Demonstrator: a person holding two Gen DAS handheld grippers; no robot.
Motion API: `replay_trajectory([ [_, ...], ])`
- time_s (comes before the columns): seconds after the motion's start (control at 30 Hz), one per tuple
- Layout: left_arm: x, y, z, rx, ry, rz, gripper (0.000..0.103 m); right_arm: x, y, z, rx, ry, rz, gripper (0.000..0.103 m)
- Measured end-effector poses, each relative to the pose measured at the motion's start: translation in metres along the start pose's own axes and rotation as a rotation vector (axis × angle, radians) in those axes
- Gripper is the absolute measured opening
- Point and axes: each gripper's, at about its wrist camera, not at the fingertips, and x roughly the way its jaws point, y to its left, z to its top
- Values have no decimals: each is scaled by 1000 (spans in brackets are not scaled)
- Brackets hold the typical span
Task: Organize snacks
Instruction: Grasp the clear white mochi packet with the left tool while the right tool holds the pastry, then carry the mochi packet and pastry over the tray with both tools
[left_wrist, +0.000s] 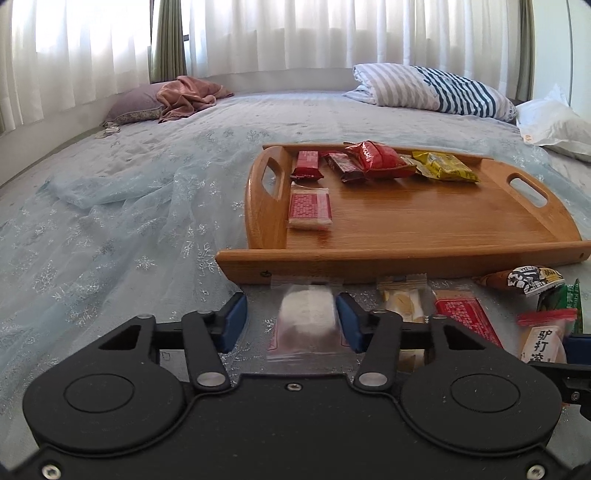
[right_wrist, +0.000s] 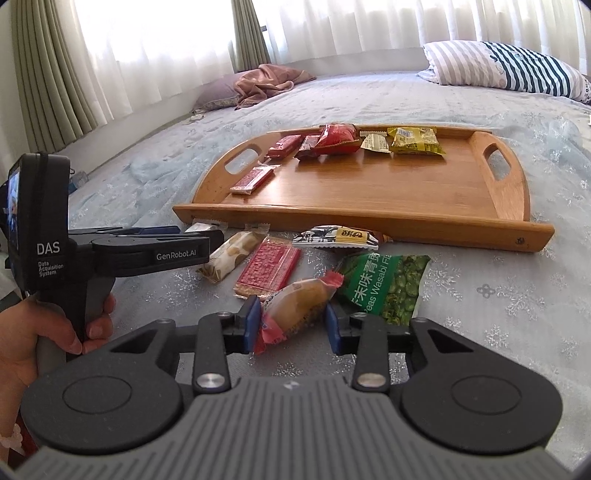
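Left gripper (left_wrist: 291, 319): jaws straddle a clear packet with a white bar (left_wrist: 308, 308) that lies on the bedspread (left_wrist: 110, 240), just in front of the wooden tray (left_wrist: 406, 258). The right blue pad touches the packet edge; a gap shows at the left pad, so the jaws are not clamped on it.

Right gripper (right_wrist: 291, 321): jaws are closed on a tan pastry in a red-ended wrapper (right_wrist: 299, 302), with both pads against its sides.

Loose snacks on the bedspread near the tray front: a green wasabi pea bag (right_wrist: 384, 288), a red flat packet (right_wrist: 269, 271), a pale nougat bar (right_wrist: 231, 256), and a black-and-white packet (right_wrist: 338, 236).

On the tray: a red flat packet near the left handle (left_wrist: 309, 206), plus a back row including a red pouch (left_wrist: 376, 157) and a yellow pouch (left_wrist: 445, 166).
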Motion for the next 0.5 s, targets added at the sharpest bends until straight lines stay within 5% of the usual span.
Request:
replay_trajectory([
  [0.13, -2, -1, 0, 1, -2, -22, 33, 4, 6, -2, -25, -7, -30, 46],
  [0.5, -13, -2, -2, 7, -12, -34, 32, 7, 13, 0, -84, -23, -43, 40],
])
